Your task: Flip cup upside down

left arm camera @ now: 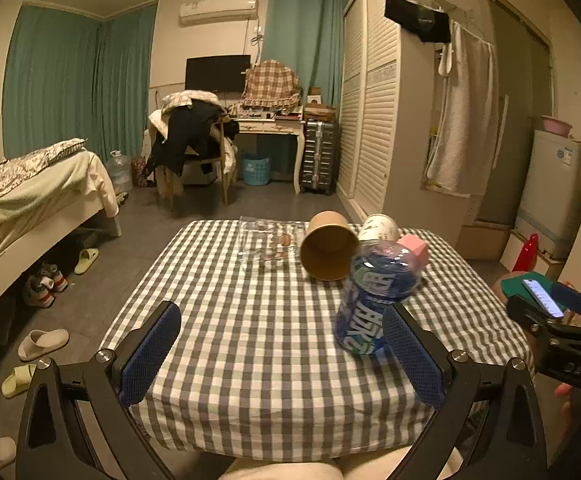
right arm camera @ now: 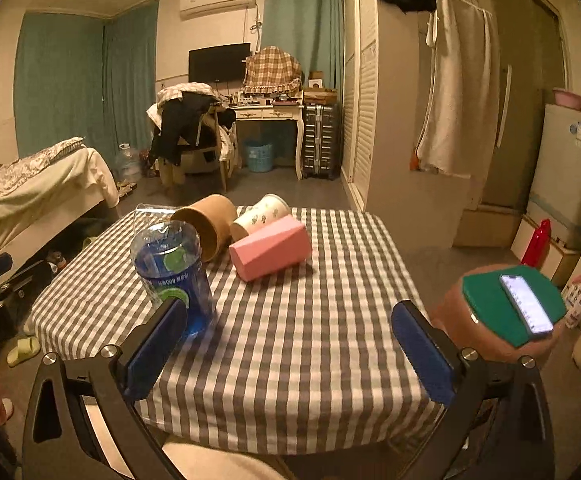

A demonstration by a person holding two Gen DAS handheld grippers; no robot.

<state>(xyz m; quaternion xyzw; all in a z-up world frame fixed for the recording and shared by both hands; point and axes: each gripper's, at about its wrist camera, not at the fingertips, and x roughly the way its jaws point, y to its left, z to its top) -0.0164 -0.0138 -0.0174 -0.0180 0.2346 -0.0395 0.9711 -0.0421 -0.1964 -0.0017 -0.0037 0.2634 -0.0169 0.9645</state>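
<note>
Several cups sit on the checkered table. A blue printed plastic cup stands upside down, also in the right wrist view. A brown paper cup lies on its side, mouth toward me, also in the right wrist view. A pink cup and a white patterned cup lie on their sides. My left gripper is open and empty, left of the blue cup. My right gripper is open and empty, right of the blue cup.
A clear plastic container sits at the table's far edge. A brown stool with a green pad and a lit phone stands right of the table. A bed is at the left, slippers on the floor.
</note>
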